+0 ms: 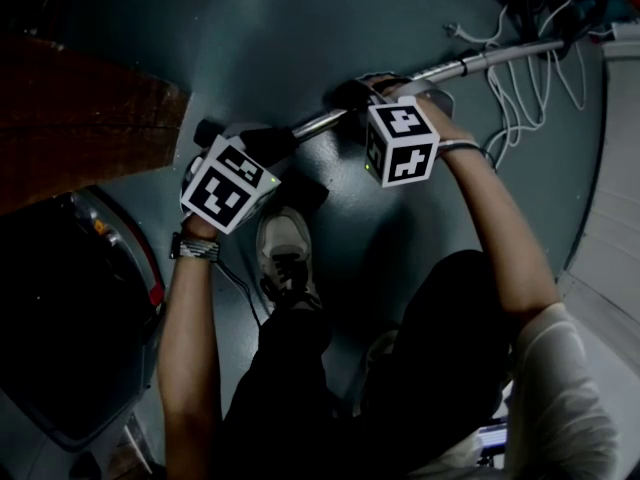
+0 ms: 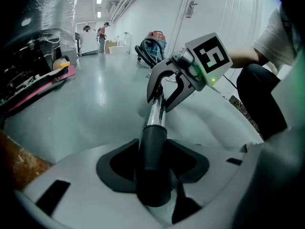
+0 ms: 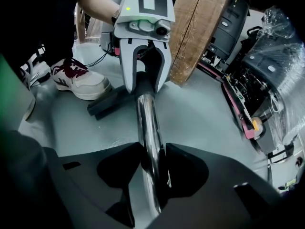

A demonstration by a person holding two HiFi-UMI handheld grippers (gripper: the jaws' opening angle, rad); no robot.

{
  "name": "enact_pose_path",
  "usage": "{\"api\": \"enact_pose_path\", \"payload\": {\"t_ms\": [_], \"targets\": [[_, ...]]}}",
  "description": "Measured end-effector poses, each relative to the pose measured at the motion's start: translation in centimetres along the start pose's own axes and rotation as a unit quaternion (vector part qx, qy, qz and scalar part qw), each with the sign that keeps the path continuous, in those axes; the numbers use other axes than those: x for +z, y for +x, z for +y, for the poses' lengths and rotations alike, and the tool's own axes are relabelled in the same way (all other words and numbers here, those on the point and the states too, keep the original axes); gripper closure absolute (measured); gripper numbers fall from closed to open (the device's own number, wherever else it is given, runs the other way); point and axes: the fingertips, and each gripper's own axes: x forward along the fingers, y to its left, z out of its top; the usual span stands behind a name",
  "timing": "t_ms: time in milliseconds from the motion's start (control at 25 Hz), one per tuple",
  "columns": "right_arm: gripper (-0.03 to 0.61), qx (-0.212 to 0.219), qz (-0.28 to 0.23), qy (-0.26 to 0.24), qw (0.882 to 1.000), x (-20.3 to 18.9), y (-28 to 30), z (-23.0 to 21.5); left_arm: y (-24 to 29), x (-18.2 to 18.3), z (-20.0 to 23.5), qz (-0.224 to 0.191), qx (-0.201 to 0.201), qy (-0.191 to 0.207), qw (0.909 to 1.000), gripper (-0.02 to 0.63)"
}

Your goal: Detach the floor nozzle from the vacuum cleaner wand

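Chrome covers the wand [image 3: 147, 137], a thin round tube with a mirror finish. It runs down the middle of the right gripper view and, in the head view, slants from the upper right toward the centre. Its lower end sits inside the neck [image 2: 152, 161] of the floor nozzle [image 3: 107, 104], a matte dark grey plastic sleeve thicker than the tube. The nozzle's head is a flat, dark, long bar lying on the floor [image 1: 300, 28] at the left centre of the right gripper view, just beside a shoe [image 3: 78, 82] (white, with dark red laces).

The left gripper [image 3: 144, 87] pinches the floor nozzle by that neck. Its pale plastic jaws stand wide, with the dark pads against either side of the sleeve. The right gripper [image 2: 162, 103], further up the tube, is clamped on the bare chrome, its dark pads touching the metal on both sides. The two grippers are near each other along the wand and do not touch.

The floor is smooth and grey-blue with a soft sheen. A board [image 3: 193, 32] of rough brown wood stands at the upper centre of the right gripper view, behind the left gripper. White cords [image 1: 520, 88] lie in loose loops at the upper right of the head view, by the far end of the wand.
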Motion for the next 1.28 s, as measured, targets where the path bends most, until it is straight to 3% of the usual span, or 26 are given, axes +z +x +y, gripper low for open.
{"api": "enact_pose_path", "payload": {"t_ms": [400,840,960,1280], "targets": [[0.397,-0.007,-0.001,0.002,1.000,-0.3,-0.5,-0.5,-0.2,0.3,-0.2,0.003,0.044,0.064,0.9970,0.430],[0.397,-0.004,0.000,0.009,1.000,-0.9,-0.6,-0.8,-0.3,0.7,0.2,0.020,0.088,0.132,0.9871,0.430],[0.397,-0.009,-0.006,0.011,1.000,-0.6,-0.9,-1.1,-0.4,0.9,0.3,0.013,0.088,0.128,0.9878,0.431],[0.397,-0.021,-0.019,0.005,1.000,-0.1,-1.2,-1.3,-1.3,1.2,0.4,-0.015,0.036,0.075,0.9965,0.430]]}}
